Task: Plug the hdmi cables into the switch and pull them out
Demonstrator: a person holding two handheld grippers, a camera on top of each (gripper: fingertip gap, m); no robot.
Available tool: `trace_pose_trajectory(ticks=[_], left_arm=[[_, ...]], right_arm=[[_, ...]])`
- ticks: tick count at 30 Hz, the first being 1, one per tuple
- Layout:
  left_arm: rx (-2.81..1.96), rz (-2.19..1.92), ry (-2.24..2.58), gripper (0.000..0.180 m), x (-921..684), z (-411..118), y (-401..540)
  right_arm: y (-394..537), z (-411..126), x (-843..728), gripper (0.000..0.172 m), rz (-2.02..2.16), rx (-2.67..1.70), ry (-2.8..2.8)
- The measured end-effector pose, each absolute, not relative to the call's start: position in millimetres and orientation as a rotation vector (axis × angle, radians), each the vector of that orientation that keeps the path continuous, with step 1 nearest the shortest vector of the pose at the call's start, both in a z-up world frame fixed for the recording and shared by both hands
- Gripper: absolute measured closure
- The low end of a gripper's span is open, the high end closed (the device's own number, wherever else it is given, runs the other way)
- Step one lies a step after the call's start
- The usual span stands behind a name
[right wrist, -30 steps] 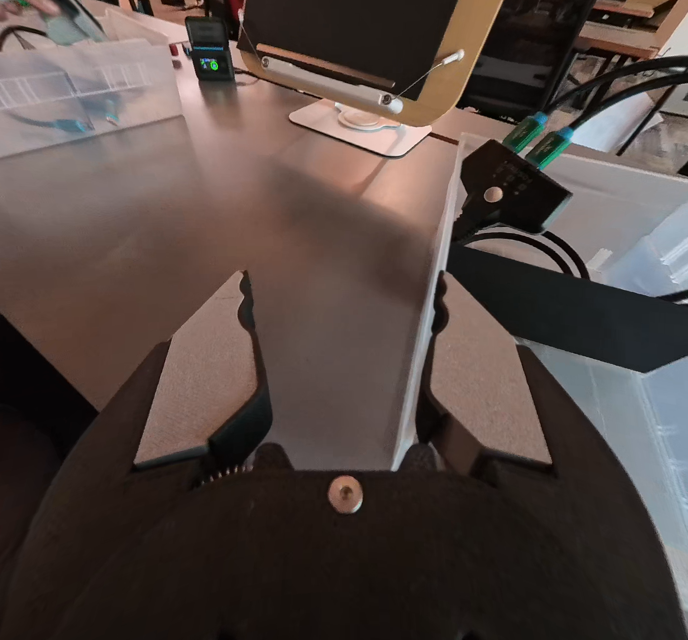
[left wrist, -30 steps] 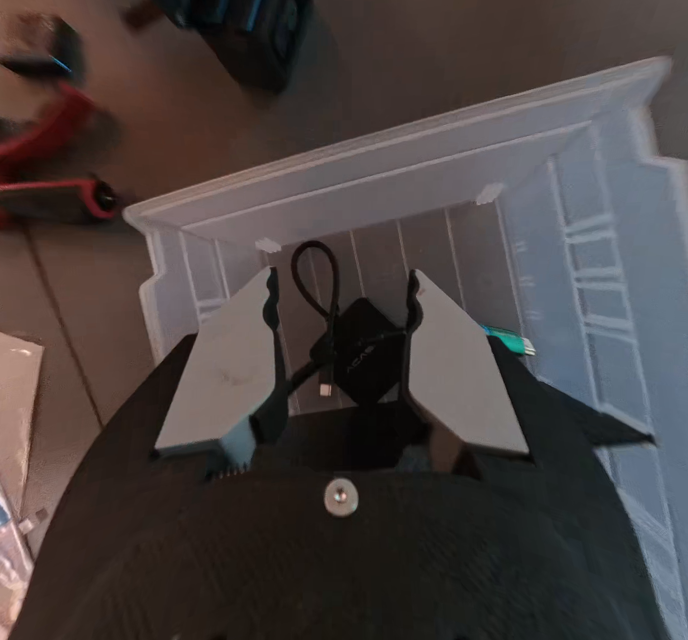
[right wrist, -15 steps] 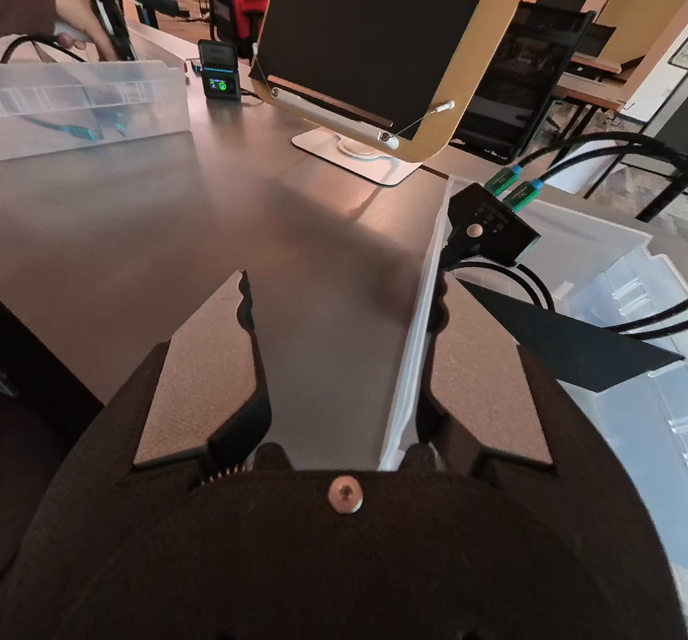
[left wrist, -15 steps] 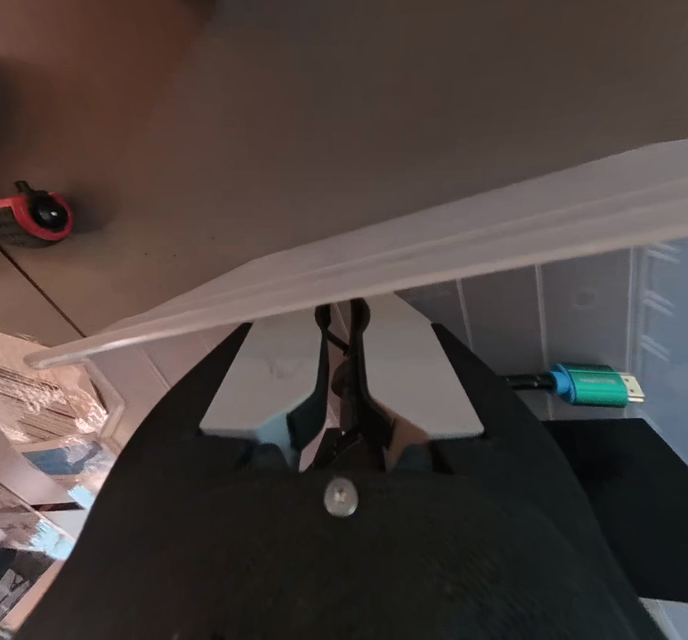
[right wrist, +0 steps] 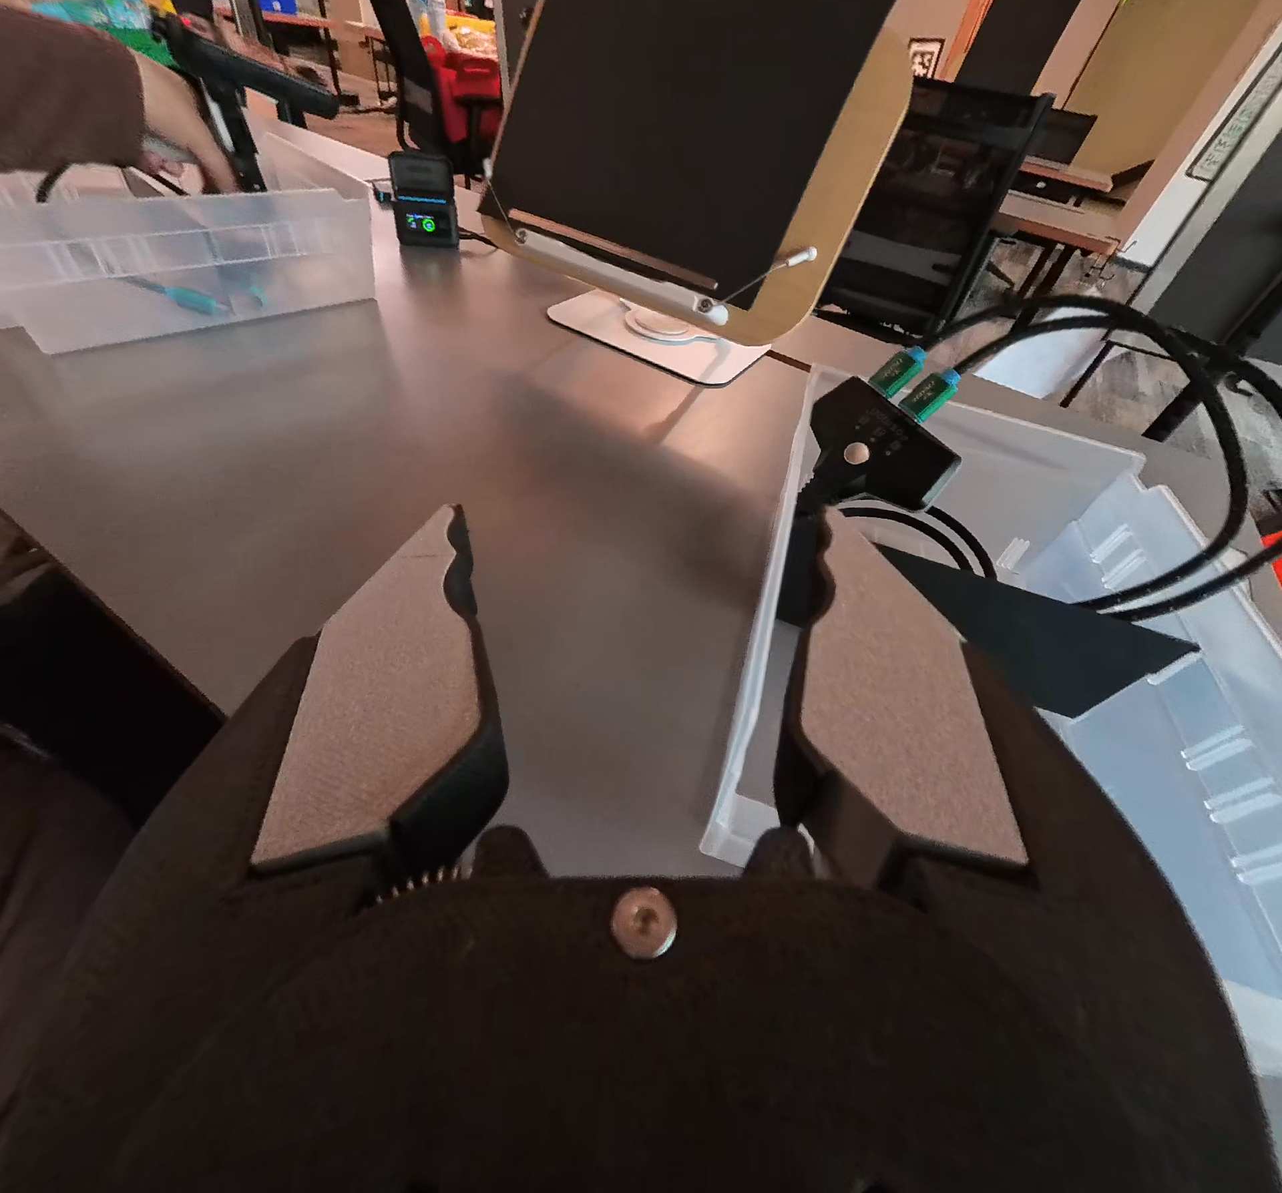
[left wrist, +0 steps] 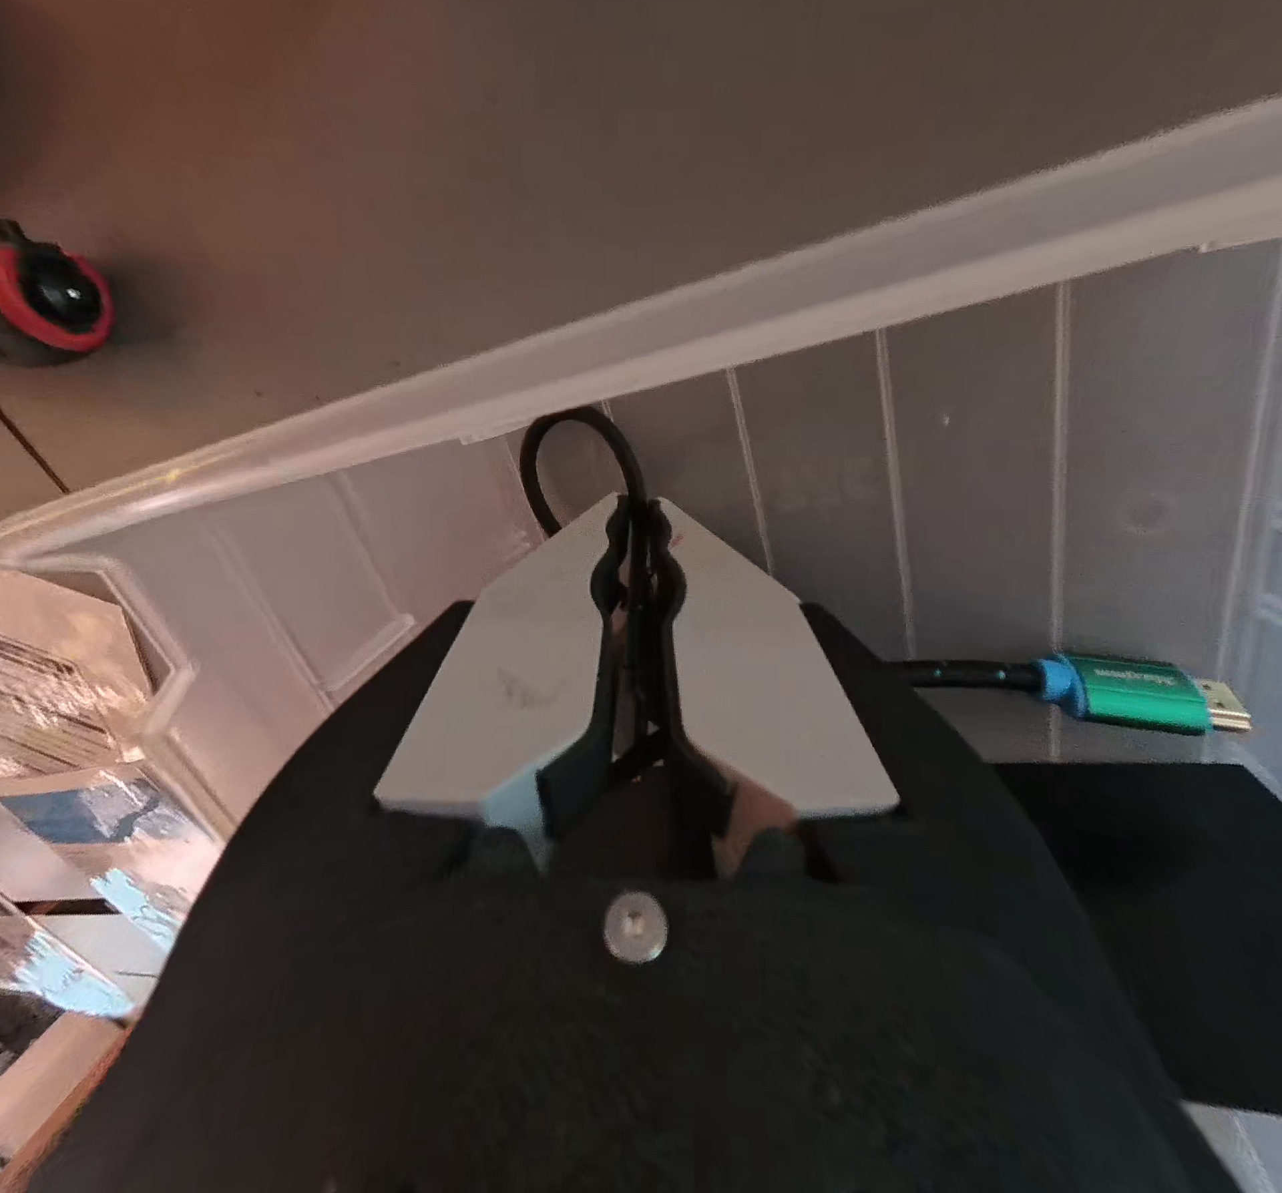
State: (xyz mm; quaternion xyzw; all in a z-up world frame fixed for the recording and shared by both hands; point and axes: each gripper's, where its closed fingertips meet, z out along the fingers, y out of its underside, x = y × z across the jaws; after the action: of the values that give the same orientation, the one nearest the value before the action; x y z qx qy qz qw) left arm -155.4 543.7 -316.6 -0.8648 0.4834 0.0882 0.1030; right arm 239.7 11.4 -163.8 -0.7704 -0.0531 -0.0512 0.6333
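In the left wrist view my left gripper [left wrist: 638, 509] is down inside a clear plastic bin [left wrist: 694, 320]. Its jaws are shut on a thin black cable [left wrist: 555, 445], which loops up just past the fingertips. A loose HDMI cable with a green plug [left wrist: 1138, 698] lies to the right in the same bin. In the right wrist view my right gripper [right wrist: 638, 521] is open and empty, with the rim of a second clear bin [right wrist: 777, 605] running between its fingers. In that bin a black switch [right wrist: 881, 452] has two green HDMI plugs [right wrist: 912, 383] in it.
A dark screen on a white stand [right wrist: 694, 119] and a small black device with a lit display [right wrist: 422, 209] stand at the back of the table. A black sheet [right wrist: 1040, 632] leans in the right bin. A red-and-black object [left wrist: 48, 299] lies beyond the left bin. About 20 cm separates my right fingertips from the black switch [right wrist: 881, 452].
My left jaws closed in the bin, from wide open around the black switch and its lead to shut on the thin cable. My right gripper stayed open and rose a little.
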Motion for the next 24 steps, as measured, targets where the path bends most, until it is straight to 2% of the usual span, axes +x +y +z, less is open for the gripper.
trace_pose_trajectory(ticks=[3, 6, 14, 19, 24], left_arm=[[-2.513, 0.247, 1.429, 0.178, -154.8, -306.1, 545.7], [-2.399, 0.183, 1.378, 0.178, -150.6, -272.6, 549.7], [-1.905, -0.230, 1.151, 0.180, -113.2, -107.3, 521.2], [-1.696, -0.489, 1.218, 0.178, -73.7, -42.0, 434.2], [-1.439, -0.794, 1.393, 0.178, -14.7, -19.7, 294.0]], right_arm=[[13.9, -161.2, 230.9, 0.078, -0.102, -1.761, -0.146], [16.2, -160.2, 220.5, 0.078, -0.092, -1.766, -0.178], [34.5, -146.1, 161.3, 0.079, 0.084, -1.728, -0.344], [60.8, -137.8, 105.7, 0.081, 0.263, -1.720, -0.448], [103.0, -117.5, 43.4, 0.078, 0.359, -1.683, -0.542]])
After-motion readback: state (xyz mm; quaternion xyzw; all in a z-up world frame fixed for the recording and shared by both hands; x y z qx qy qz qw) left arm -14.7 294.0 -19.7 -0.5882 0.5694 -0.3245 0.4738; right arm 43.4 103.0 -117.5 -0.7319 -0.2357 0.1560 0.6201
